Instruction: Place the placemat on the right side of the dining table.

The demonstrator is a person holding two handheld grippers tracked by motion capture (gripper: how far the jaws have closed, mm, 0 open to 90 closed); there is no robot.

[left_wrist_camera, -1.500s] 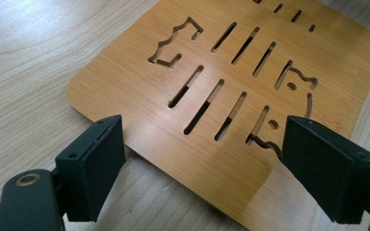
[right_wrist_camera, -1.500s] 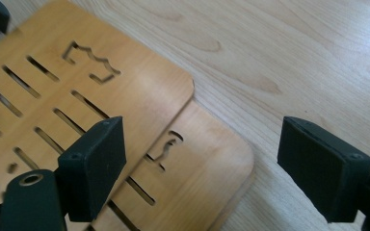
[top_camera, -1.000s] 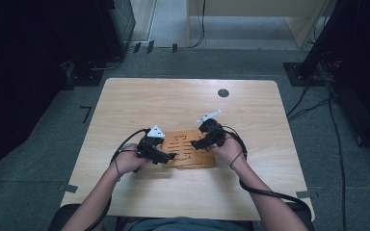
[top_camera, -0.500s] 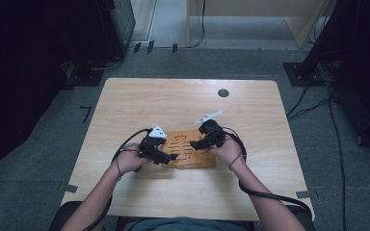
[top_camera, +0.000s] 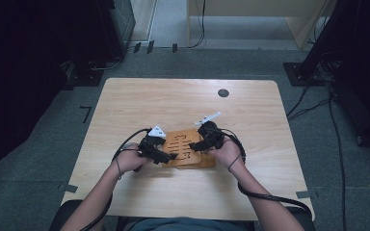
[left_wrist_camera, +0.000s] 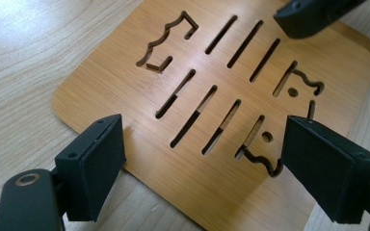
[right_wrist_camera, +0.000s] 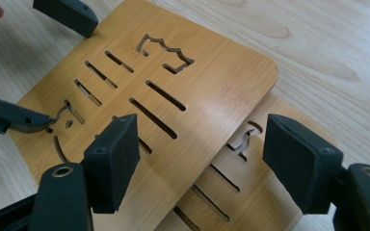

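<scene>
Jaws of the right gripper (right_wrist_camera: pixel 200 163), just narrowing, straddle two stacked slotted bamboo boards (right_wrist_camera: pixel 183 91) at lower frame without gripping. Left gripper (left_wrist_camera: pixel 200 166) jaws gape over the upper board.

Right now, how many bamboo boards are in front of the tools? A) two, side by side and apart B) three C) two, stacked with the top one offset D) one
C: in the right gripper view the top board overlaps a second slotted lower board that sticks out beneath it.

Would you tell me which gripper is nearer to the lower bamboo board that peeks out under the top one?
Right. The right gripper hovers open just above the lower board; the left gripper sits open at the top board's opposite edge.
</scene>
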